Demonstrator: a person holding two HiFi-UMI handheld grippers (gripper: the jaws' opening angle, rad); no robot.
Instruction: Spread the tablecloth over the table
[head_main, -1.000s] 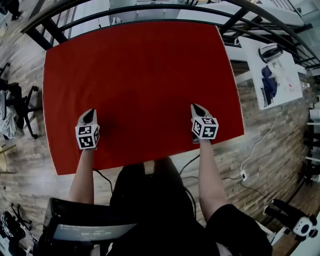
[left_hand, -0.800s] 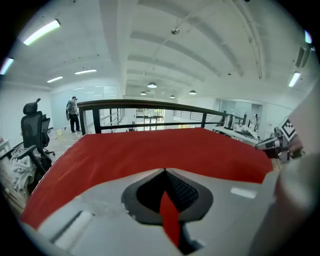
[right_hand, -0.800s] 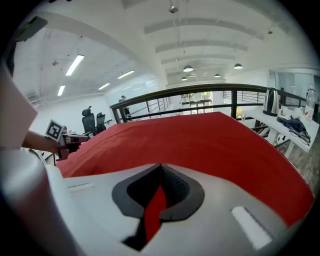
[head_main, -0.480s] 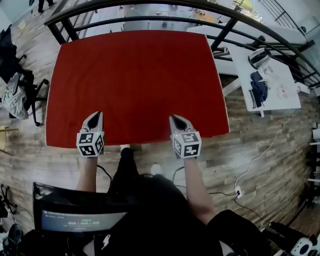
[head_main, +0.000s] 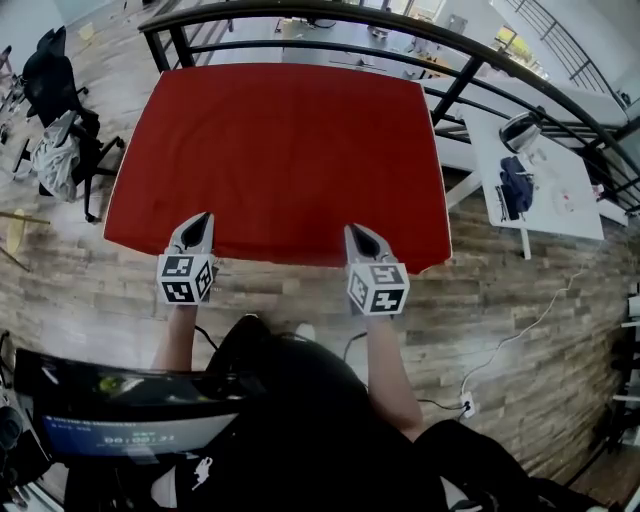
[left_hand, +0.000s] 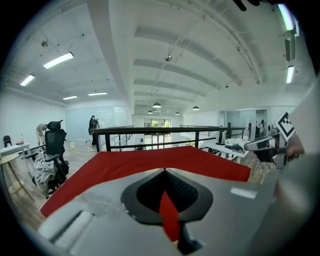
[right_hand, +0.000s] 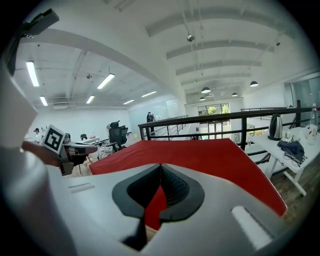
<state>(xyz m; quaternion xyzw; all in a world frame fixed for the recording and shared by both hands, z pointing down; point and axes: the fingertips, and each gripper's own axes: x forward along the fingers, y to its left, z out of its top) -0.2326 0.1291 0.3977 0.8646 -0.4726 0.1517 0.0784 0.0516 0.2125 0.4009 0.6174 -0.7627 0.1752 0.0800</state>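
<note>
As left gripper (head_main: 203, 219) and right gripper (head_main: 357, 233) clamp tablecloth (head_main: 280, 140), forearms (head_main: 176, 345) parallel

Bright, even light from ceiling strips (left_hand: 58, 60); fisheye-bent edges, little blur.

Matt red cloth for the tablecloth (head_main: 280, 150), smooth and flat, with only faint ripples across the weave. Matt light-grey plastic on the shells of the left gripper (head_main: 203, 218) and the right gripper (head_main: 356, 232), dull black ribbed pads (left_hand: 182, 192) inside the jaws, flat black-and-white print on the marker cubes (head_main: 186, 278). Worn, rough-grained wood-look planks, matt, for the floor (head_main: 90, 290); black painted metal with a slight gloss for the railing (head_main: 455, 87) at the far side; a smooth white top on the side table (head_main: 565, 215) to the right.
</note>
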